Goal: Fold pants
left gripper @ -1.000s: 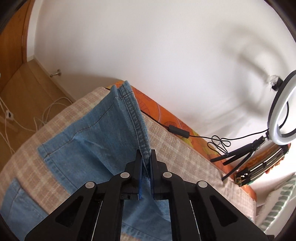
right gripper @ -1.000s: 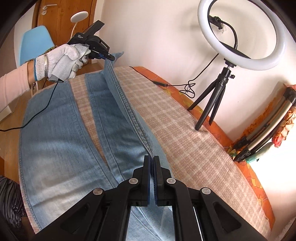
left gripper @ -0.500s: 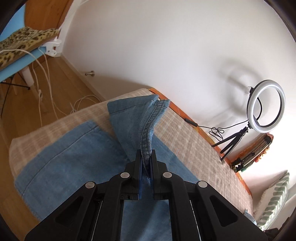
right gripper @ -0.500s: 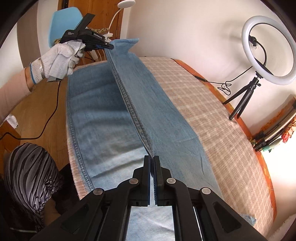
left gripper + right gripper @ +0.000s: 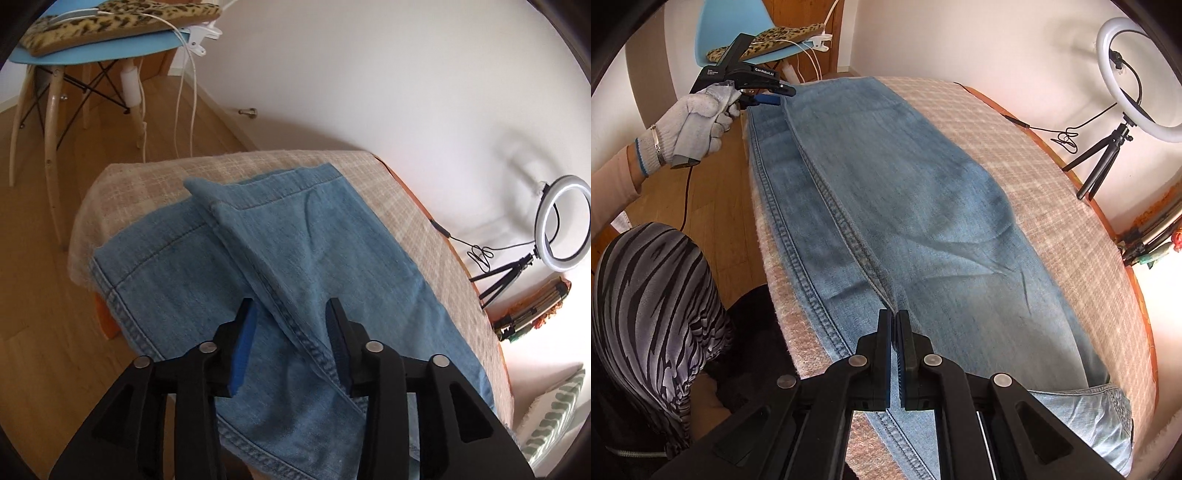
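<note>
Left wrist view: my left gripper (image 5: 291,332) now gapes wide — half a second ago it pinched the hem — and the jeans (image 5: 303,258) lie just ahead of my fingers, upper leg laid over the lower one.

Right wrist view: my right gripper (image 5: 894,325) is clamped on the jeans' (image 5: 923,221) seam ridge; the legs stretch lengthwise away from it along the plaid cover (image 5: 1015,155), toward my left gripper (image 5: 775,94).

You have one pair of jeans (image 5: 923,221); two grippers, left (image 5: 291,332) and right (image 5: 894,325); one ring light (image 5: 1134,70); one blue chair (image 5: 92,55); one leopard-print cushion (image 5: 110,18).
</note>
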The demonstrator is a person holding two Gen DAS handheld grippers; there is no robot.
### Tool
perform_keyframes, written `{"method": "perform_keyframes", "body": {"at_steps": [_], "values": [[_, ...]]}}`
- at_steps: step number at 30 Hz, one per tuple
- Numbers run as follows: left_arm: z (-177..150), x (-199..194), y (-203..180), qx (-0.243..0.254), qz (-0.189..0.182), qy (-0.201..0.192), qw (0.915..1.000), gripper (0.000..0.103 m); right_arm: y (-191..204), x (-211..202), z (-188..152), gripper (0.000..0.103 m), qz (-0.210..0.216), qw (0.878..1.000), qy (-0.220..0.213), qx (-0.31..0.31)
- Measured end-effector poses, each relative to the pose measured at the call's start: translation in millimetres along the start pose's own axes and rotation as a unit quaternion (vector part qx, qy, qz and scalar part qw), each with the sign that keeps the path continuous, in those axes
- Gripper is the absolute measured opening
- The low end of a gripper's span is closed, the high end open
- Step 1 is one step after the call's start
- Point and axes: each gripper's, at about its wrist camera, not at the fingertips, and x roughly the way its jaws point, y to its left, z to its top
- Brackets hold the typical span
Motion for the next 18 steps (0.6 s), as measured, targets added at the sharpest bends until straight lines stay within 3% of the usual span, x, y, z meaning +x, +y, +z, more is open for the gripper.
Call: {"method": "perform_keyframes", "body": {"at_steps": [3,5,6,8,14,18], "values": [[16.4,1.1,22.0,-0.045,-0.005,-0.004,0.999,0.045,0.6,1.8,0.3,0.0,-0.005,1.0,0.001,0.006],[24.3,5.7,34.6,-0.059,-0.01,-0.001,0.9982,0.039,0.8,3.8,0.7,0.0,-0.009,1.0,0.001,0.008],[27.9,8.3,41.0,-0.06,-0.007,0.004,0.9982,0.021,0.5,4.6,0.9,0.0,-0.01,1.0,0.0,0.01],[33.1,11.7,44.8,-0.049,-0.012,0.011,0.9987,0.003,-0.4,5.4,1.8,0.0,-0.015,1.0,-0.002,0.013],[39.9,-10.0,44.0,-0.038,-0.035,-0.014,0.9986,0.002,-2.7,-6.6,8.4,0.0,-0.038,0.999,-0.016,0.013],[29.8,-53.9,50.9,-0.036,-0.04,-0.062,0.9966,0.0,3.4,-27.3,5.0,0.0,-0.04,0.999,-0.027,0.006]]}}
